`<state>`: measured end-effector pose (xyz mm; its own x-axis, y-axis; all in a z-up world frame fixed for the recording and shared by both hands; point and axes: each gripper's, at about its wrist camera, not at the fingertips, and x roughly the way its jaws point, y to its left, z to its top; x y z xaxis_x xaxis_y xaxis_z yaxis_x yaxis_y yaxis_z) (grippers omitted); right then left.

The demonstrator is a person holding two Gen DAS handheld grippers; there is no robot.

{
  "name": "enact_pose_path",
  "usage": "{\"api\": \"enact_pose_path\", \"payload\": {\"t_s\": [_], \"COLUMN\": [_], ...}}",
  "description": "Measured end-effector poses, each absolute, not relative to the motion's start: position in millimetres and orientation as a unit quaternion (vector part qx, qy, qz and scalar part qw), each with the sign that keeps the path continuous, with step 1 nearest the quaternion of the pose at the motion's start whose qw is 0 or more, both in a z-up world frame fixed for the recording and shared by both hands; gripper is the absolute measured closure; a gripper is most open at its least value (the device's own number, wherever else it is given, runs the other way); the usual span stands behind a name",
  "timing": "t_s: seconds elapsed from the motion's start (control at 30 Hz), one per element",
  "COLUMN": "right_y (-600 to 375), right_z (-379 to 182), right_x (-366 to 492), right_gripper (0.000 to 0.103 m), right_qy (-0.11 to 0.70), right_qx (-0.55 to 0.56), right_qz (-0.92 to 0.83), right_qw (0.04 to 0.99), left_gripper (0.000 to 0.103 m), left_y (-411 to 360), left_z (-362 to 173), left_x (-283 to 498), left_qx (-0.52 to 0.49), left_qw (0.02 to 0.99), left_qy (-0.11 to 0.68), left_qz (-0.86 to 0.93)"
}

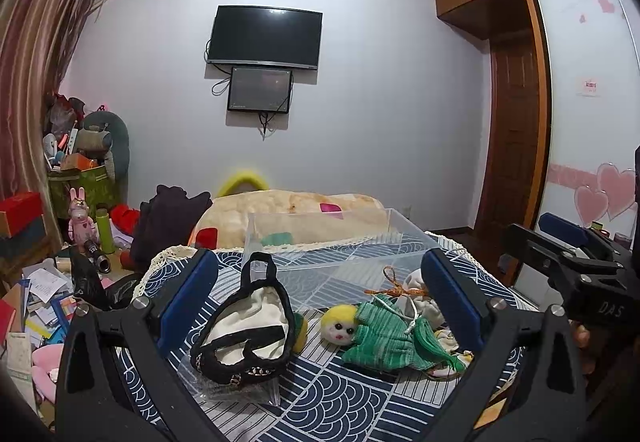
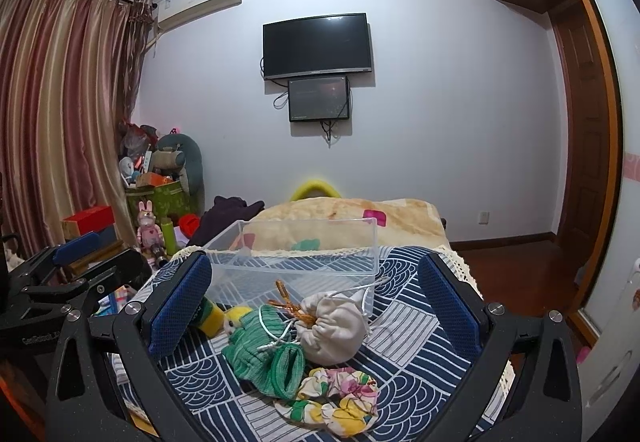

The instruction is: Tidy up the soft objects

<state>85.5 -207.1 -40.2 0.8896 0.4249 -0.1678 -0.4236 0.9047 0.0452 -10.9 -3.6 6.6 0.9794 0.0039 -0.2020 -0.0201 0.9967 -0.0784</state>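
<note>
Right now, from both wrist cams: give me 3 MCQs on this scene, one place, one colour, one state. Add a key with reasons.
1. Where is the clear plastic bin?
A. on the floor
B. behind the soft objects on the table
C. on the wardrobe

2. What colour is the doll's knit dress?
A. green
B. red
C. black

3. The right gripper is:
A. shut on the white drawstring pouch
B. open
C. out of view

Key: B, bin stands past the pile; A, green yarn shows; B, its fingers are spread with nothing between the pads.
</note>
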Motion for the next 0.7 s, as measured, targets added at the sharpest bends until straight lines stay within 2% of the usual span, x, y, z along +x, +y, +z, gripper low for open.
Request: {"api": "enact_pose_path", "payload": {"t_s": [0.7], "right_y": [-205.5], "right_z": [-39.6], "right_x": [82.5], "right_gripper": [0.000], "right_qy": [0.087], "right_qx": [0.005], "right_qz": [0.219], "right_qw": [0.972], "left_gripper": [0.000], "left_y": [-1.4], "left_z": [9.1], "left_x": [-14.8], "left_qx": [-0.041], "left_qw": [0.994], "left_qy": [0.098], "left_qz": [0.007]}}
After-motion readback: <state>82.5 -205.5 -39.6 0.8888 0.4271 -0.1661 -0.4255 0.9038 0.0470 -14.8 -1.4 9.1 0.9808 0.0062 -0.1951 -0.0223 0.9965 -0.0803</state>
